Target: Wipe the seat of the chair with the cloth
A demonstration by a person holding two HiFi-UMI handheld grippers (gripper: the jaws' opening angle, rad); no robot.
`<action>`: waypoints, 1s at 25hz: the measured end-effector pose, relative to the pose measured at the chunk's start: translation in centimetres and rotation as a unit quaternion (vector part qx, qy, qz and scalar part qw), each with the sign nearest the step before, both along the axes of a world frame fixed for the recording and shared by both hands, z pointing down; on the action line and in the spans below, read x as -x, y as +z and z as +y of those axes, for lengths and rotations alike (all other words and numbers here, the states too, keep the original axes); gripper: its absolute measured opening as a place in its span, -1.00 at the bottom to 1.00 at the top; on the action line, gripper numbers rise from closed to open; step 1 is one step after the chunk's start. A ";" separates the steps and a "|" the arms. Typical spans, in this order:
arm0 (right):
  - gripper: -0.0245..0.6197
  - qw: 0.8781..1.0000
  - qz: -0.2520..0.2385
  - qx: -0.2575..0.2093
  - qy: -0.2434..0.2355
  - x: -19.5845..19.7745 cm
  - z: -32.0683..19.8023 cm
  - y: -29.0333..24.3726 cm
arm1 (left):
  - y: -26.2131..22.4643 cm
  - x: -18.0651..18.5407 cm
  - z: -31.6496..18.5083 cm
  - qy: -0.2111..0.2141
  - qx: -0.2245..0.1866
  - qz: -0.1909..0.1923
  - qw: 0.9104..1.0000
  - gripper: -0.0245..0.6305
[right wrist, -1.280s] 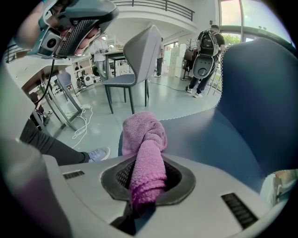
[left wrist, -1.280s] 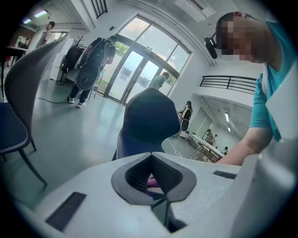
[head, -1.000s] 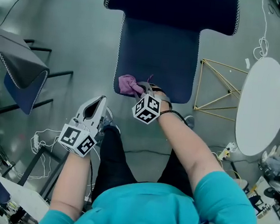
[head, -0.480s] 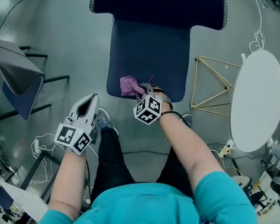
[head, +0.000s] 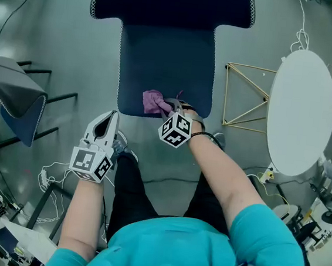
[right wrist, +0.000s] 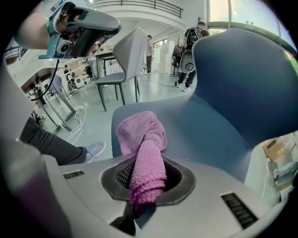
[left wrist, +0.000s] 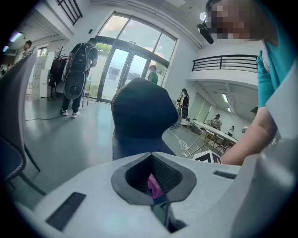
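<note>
The dark blue chair seat (head: 168,53) lies ahead of me, its backrest (head: 168,0) at the top of the head view. A pink cloth (head: 153,101) rests on the seat near the front edge, left of centre. My right gripper (head: 167,106) is shut on the cloth (right wrist: 142,135), which bunches out ahead of the jaws onto the seat (right wrist: 205,125). My left gripper (head: 108,120) hangs shut and holds nothing, off the seat's front left corner above the floor. Its view looks at the chair (left wrist: 139,116), with a bit of the pink cloth (left wrist: 153,185) beyond the jaws.
A white round table (head: 301,108) stands to the right, with a gold wire frame (head: 243,99) between it and the chair. A second chair (head: 17,93) is at the left. White cables (head: 56,171) lie on the floor by my legs. People stand in the background.
The cloth and right gripper have shifted to the right along the seat's front edge, from its left corner toward the middle. The left gripper has stayed low beside the seat.
</note>
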State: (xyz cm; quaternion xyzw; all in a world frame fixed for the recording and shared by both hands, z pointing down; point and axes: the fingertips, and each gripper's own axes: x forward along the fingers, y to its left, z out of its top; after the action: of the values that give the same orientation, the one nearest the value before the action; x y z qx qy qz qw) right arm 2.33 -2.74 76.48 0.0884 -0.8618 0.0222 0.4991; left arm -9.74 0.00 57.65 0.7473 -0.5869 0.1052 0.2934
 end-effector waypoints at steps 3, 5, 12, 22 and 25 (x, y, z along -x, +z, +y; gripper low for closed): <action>-0.74 1.000 0.001 0.001 0.008 -1.0 -0.3 0.1 | 0.1 -0.9 -0.4 0.009 0.000 -0.002 1.000 -0.91; -0.74 1.000 0.003 0.000 0.013 -1.7 -0.5 0.1 | 0.1 -1.3 -0.6 0.011 0.000 -0.002 1.000 -0.91; -0.74 1.000 0.011 0.000 0.027 -4.3 -1.0 0.3 | -0.2 -3.1 -1.0 0.021 -0.003 0.000 1.000 -0.91; -0.74 0.999 0.015 0.000 0.035 -5.5 -1.1 0.3 | -0.3 -6.1 -1.1 0.042 -0.008 0.006 0.999 -0.91; -0.73 0.999 0.017 -0.003 0.040 -6.5 -1.2 0.4 | -0.4 -6.6 -1.0 0.046 -0.010 0.006 0.999 -0.91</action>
State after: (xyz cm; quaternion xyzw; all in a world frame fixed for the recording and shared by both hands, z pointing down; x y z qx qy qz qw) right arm 8.85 -3.95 76.83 0.1249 -0.8488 0.0384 0.5124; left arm -3.15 -1.04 57.28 0.7767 -0.5516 0.1085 0.2841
